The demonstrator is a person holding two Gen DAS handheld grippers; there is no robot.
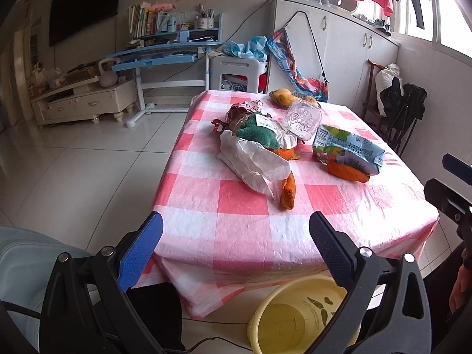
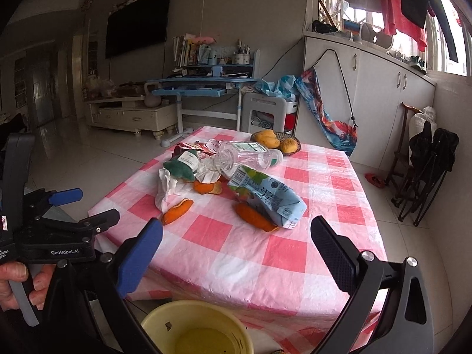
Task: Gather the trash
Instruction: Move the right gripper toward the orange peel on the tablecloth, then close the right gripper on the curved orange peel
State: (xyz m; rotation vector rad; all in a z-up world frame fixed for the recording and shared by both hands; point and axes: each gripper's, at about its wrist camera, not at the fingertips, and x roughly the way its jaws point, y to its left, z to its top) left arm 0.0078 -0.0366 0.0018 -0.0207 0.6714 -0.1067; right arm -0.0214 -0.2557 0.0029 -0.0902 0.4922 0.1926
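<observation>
Trash lies on the pink checked tablecloth (image 1: pixel 242 203) (image 2: pixel 283 253): a crumpled white tissue (image 1: pixel 253 162) (image 2: pixel 166 188), orange peels (image 1: pixel 287 193) (image 2: pixel 177 211), a blue drink carton (image 1: pixel 348 149) (image 2: pixel 265 197), a clear plastic bottle (image 1: pixel 302 118) (image 2: pixel 244 157), a green cloth (image 1: pixel 256 132) (image 2: pixel 178 169) and a red wrapper (image 1: pixel 233 115). A yellow bin (image 1: pixel 295 318) (image 2: pixel 197 330) stands on the floor below the table's near edge. My left gripper (image 1: pixel 236 230) and right gripper (image 2: pixel 236 236) both hover open before the near edge, holding nothing.
A basket of mangoes (image 2: pixel 277 143) (image 1: pixel 283 96) sits at the table's far edge. White cabinets (image 1: pixel 348 47), folded chairs (image 2: pixel 424 171) and a blue desk (image 1: pixel 165 53) stand beyond. A hand (image 2: pixel 17 283) holds the left gripper at the right wrist view's left side.
</observation>
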